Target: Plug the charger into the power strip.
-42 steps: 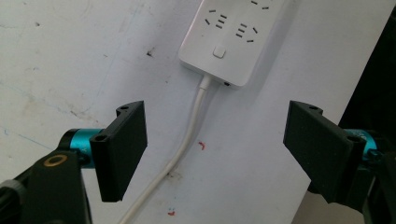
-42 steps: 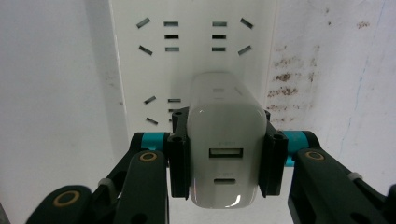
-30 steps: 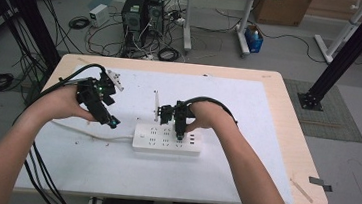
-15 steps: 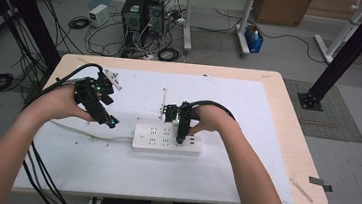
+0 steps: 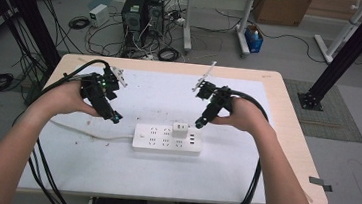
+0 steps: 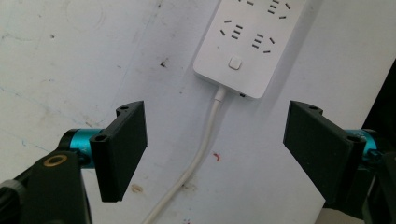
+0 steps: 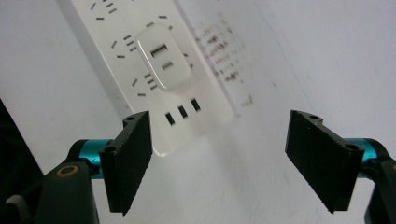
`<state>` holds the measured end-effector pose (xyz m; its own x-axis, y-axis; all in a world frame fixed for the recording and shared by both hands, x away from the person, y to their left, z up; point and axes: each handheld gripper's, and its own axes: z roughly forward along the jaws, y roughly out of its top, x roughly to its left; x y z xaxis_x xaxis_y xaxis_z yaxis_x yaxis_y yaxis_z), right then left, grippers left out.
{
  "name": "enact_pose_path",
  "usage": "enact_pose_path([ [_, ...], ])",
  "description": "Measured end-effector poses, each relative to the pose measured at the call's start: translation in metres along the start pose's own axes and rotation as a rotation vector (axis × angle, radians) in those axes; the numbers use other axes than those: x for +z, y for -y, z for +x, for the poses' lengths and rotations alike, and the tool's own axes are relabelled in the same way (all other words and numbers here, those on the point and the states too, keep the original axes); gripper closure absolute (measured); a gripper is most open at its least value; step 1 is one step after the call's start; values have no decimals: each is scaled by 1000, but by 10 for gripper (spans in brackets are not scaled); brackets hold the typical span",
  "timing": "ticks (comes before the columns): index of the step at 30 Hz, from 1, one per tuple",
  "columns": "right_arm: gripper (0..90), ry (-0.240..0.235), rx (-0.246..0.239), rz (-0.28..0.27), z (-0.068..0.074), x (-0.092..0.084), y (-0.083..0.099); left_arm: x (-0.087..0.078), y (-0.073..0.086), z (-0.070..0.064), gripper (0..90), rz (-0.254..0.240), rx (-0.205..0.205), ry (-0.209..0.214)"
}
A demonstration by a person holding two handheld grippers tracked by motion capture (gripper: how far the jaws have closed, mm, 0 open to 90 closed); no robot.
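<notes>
I see a white power strip lying flat near the middle of the white-topped bench, with a small white USB charger plugged into a socket toward its right end. The strip's white cable runs off to the left across the bench. My left gripper hangs just left of the strip's switch end, its jaws spread wide and holding nothing; in the left gripper view the cable passes between them and the strip's switch button sits just ahead. My right gripper is just right of the charger, apart from it, jaws also wide apart and empty. In the right gripper view the strip's three USB ports lie near the left jaw.
</notes>
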<state>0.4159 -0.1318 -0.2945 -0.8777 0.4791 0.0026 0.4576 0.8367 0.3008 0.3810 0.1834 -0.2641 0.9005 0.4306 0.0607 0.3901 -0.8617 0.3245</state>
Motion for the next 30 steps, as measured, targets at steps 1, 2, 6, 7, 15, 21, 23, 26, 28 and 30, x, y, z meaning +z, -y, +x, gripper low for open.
enact_pose_path([
  [1, 213, 27, 45, -6, -2, -7, 7, 1, -1, 0, 218, 6, -1, -6],
  [2, 213, 34, 79, -12, -3, -11, 12, 3, -2, 1, 218, 17, 0, -12],
  [6, 213, 106, 214, -44, -10, -28, 35, 7, -4, 3, 218, 15, -13, -21],
  [7, 213, 106, 214, -44, -10, -28, 35, 7, -4, 3, 218, 15, -13, -21],
  [15, 212, 191, 433, -69, -26, -46, 72, 9, -11, 4, 218, 13, -5, -31],
  [21, 212, 197, 499, -64, -32, -51, 81, 11, -18, 4, 218, 9, 2, -32],
  [23, 212, 190, 507, -57, -33, -52, 82, 11, -19, 3, 218, 7, 2, -30],
  [26, 212, 185, 494, -53, -33, -52, 82, 10, -21, 4, 218, 27, 24, -28],
  [28, 212, 188, 499, -46, -33, -52, 81, 10, -21, 1, 218, 14, 14, -29],
  [30, 213, 191, 493, -47, -33, -52, 81, 9, -21, 1, 218, 17, 17, -29],
])
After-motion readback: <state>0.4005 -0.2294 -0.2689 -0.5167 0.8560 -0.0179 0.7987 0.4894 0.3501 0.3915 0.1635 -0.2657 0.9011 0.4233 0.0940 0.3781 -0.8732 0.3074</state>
